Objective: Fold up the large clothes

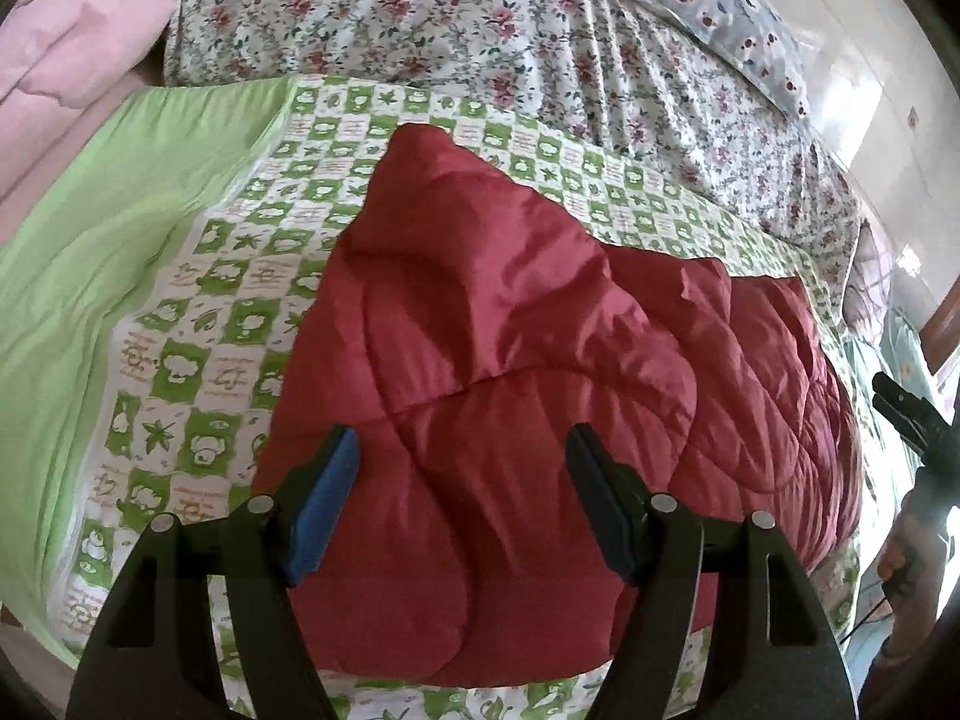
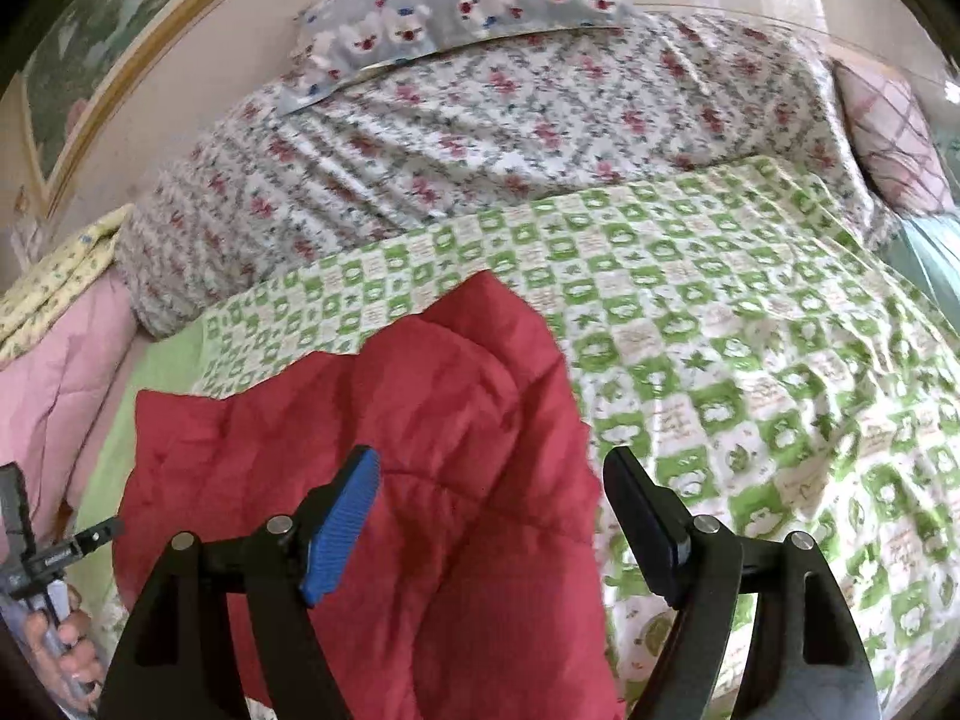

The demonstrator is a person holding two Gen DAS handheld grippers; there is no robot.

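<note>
A red quilted padded garment [image 1: 510, 372] lies bunched and partly folded on a green-and-white checked sheet [image 1: 198, 324] on the bed. In the left wrist view my left gripper [image 1: 463, 432] hovers over the garment's near part. It is open, and its blue pad [image 1: 327, 498] is clear of the cloth. In the right wrist view the same garment [image 2: 390, 480] fills the lower left. My right gripper [image 2: 492, 456] hangs open above the garment's right edge with nothing between its fingers. A hand [image 2: 60, 648] holding the left gripper shows at the lower left.
A floral quilt [image 1: 456, 18] covers the far half of the bed, with a grey-blue printed pillow [image 2: 474, 0] against the wall. A pink quilt [image 1: 66, 60] and plain green cloth [image 1: 90, 240] lie at the left. A pink plaid cushion [image 2: 888, 132] sits at the right.
</note>
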